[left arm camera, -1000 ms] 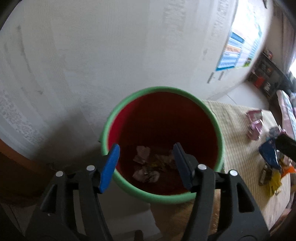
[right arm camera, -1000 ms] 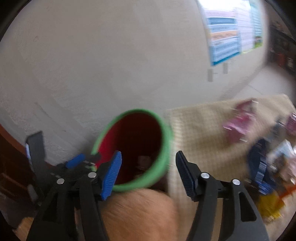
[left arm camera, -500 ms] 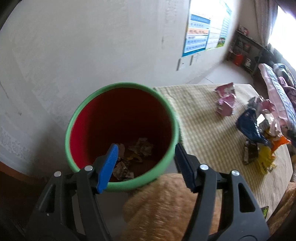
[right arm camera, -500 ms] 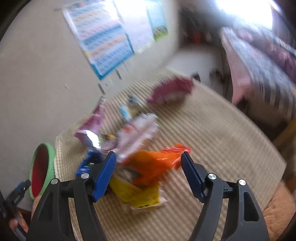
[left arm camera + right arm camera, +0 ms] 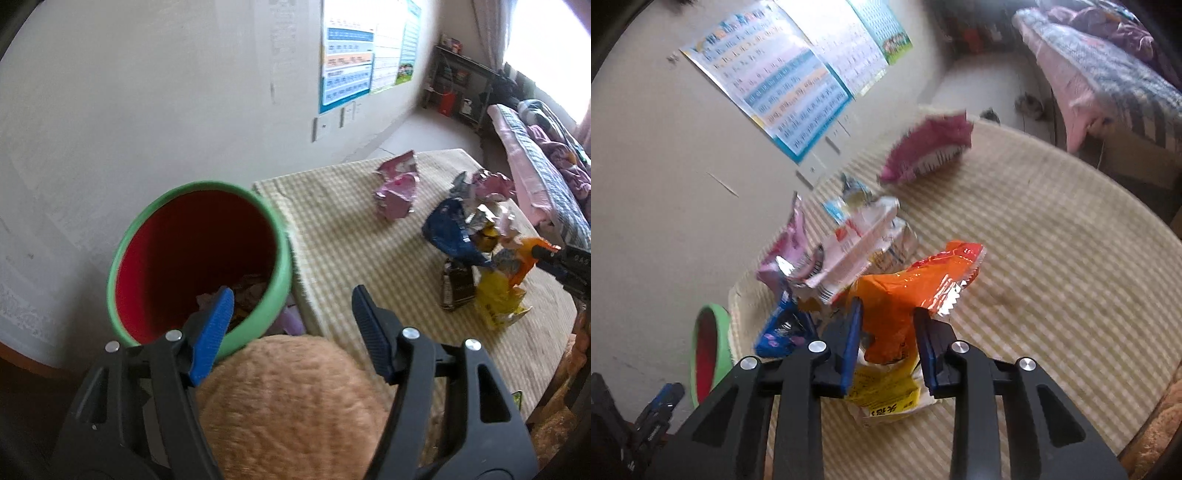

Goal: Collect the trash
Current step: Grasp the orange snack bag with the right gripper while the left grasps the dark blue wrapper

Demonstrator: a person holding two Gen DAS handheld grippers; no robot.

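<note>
Between the closing jaws of the right gripper sits the orange wrapper, its lower end pinched. Left gripper hangs released and empty, bin just ahead-left, wrappers far right.

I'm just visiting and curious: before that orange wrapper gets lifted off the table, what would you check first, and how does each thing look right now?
1. Orange wrapper sits between the right gripper jaws: ok, jaws closing.
2. Grip firm enough to lift: cannot tell.
3. Only the orange wrapper is caught: cannot tell; the yellow packet lies right beneath it.
4. Red bin mouth open, with room left: ok.
5. Left gripper is free: ok, open and empty, beside the bin.
6. Bin within reach of the table: ok, it stands at the table's edge.
</note>
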